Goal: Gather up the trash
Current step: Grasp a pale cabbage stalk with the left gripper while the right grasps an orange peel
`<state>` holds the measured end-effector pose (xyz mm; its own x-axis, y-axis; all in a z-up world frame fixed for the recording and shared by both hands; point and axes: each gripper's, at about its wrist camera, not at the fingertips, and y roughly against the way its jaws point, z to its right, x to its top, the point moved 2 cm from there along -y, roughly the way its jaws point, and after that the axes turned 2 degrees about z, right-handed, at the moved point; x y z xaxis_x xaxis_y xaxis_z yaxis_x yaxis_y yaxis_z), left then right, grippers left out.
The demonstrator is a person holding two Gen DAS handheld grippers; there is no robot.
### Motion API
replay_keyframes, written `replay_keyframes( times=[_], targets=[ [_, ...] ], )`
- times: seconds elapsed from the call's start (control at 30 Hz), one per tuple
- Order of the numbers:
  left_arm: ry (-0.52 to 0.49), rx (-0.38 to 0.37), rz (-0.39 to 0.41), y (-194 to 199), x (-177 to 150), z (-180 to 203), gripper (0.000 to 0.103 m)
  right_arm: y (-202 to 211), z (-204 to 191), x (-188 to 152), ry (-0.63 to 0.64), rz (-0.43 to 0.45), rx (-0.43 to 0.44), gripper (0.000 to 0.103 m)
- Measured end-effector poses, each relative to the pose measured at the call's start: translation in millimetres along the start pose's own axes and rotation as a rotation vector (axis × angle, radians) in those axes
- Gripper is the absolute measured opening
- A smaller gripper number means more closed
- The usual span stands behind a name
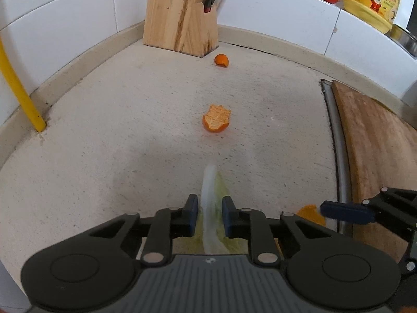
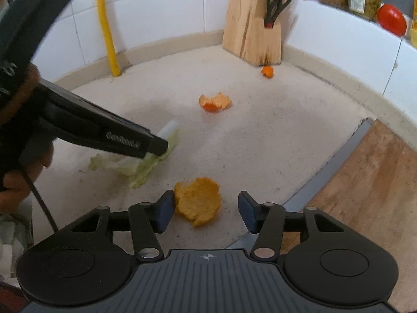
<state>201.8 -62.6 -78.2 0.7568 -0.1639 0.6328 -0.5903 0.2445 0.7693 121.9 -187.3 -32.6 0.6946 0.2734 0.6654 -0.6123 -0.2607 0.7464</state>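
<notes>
The left gripper (image 1: 209, 215) points down at the pale bench (image 1: 104, 156) with a lettuce leaf (image 1: 209, 208) between its blue pads; the jaws stand narrowly apart around the white rib, and whether the pads press it I cannot tell; the rest of the leaf lies crumpled on the bench beneath the gripper; the right gripper (image 2: 206, 211) has its jaws wide apart, a flat piece of orange peel (image 2: 198, 202) lying on the bench between them, its edge just at the left pad and clear of the right one; a second peel (image 1: 216, 121) lies farther back in the middle of the bench; a third, smaller peel (image 1: 222, 60) sits just beside the wooden knife block (image 1: 179, 18) at the tiled wall; a wooden cutting board (image 1: 378, 151) lies to the right; a yellow pipe (image 2: 106, 26) rises at the left.
</notes>
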Motion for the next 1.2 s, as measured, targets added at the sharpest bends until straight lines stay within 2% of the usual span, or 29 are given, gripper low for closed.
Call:
replay_keyframes(
  times=[0.07,0.17,0.23,0.33,0.37,0.43,0.47,0.57,0.8,1.2],
  targets=[
    [-0.004,-0.018,-0.005,1.8,-0.5,-0.5,0.015,1.9,-1.7,0.3,-0.019,0.009,0.016,0.062],
    [-0.006,-0.022,-0.003,2.3,-0.4,0.3,0.015,4.3,-4.2,1.8,-0.014,0.014,0.054,0.074],
    [-0.007,-0.023,-0.001,2.3,-0.3,0.7,0.015,2.6,-8.3,1.8,0.020,0.012,0.050,0.072],
    [-0.011,-0.026,-0.002,2.2,-0.1,0.3,0.015,-5.4,-12.3,2.2,0.041,-0.009,0.039,0.062],
    [-0.011,-0.026,-0.002,2.3,0.0,-0.3,0.015,-5.7,-12.5,2.4,0.040,-0.002,0.025,0.055],
    [-0.004,-0.027,-0.002,2.4,0.1,-0.4,0.010,-5.4,-10.8,3.5,0.033,-0.005,0.004,0.039],
    [0.005,-0.032,-0.005,2.5,-0.1,-1.0,0.008,-4.9,-8.1,4.2,0.020,-0.009,-0.005,0.021],
    [0.018,-0.044,-0.006,5.4,-0.6,-1.9,0.004,-1.5,0.0,4.0,-0.023,-0.030,0.003,0.015],
    [0.071,-0.099,0.033,25.2,2.3,-11.5,0.002,20.3,11.4,2.9,-0.151,0.000,0.074,0.014],
    [0.116,-0.098,0.063,50.3,-10.0,-33.1,0.000,33.3,0.7,12.1,-0.151,0.048,0.057,0.014]
  ],
)
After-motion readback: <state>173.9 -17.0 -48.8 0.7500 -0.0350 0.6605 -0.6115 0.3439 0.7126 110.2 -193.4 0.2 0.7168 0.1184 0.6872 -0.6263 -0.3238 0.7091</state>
